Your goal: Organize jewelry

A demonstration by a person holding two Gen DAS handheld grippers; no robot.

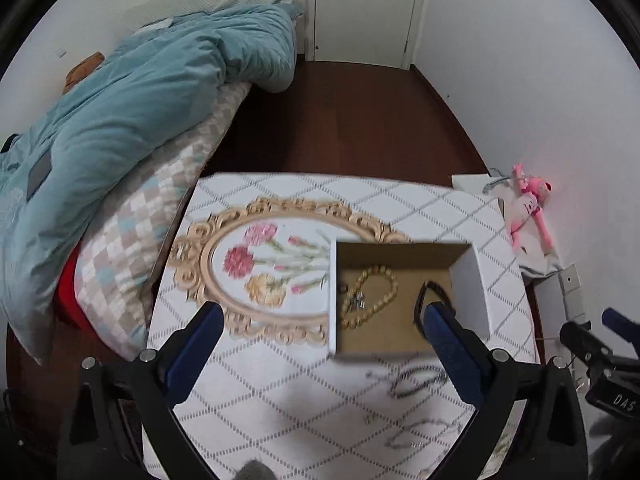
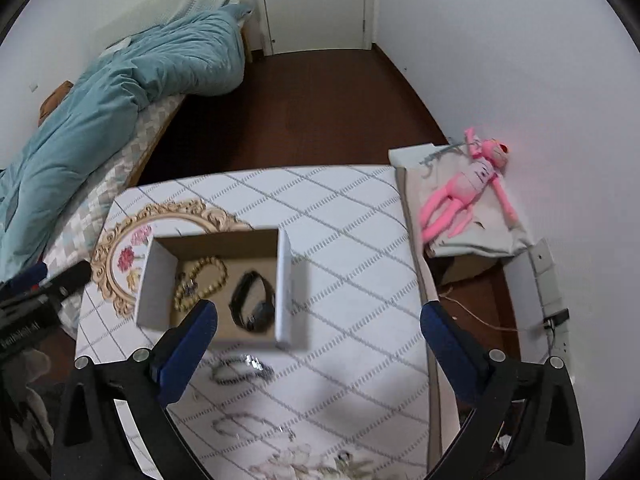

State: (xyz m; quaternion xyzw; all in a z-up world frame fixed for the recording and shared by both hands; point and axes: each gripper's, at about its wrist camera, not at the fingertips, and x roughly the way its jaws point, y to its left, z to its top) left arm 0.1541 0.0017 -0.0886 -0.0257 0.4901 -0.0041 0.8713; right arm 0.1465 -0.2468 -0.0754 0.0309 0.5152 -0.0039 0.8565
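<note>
- Both our left claw point(image 1: 322, 334) and right claw point(image 2: 318, 330) hang spread, empty.
- We lower onto the chain point(image 2: 242, 370) by the box point(image 2: 286, 280), near the bench's point(image 2: 360, 240) front edge.

Left gripper point(image 1: 322, 322): held pointing steeply downward, jaws spread wide, nothing gripped.
Right gripper point(image 2: 318, 318): held pointing steeply downward, jaws spread wide, nothing gripped.

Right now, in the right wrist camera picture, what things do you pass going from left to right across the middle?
Teal duvet → gold oval frame print → yellow bead bracelet in the cardboard box → black watch in the same box → pink plush toy.
</note>
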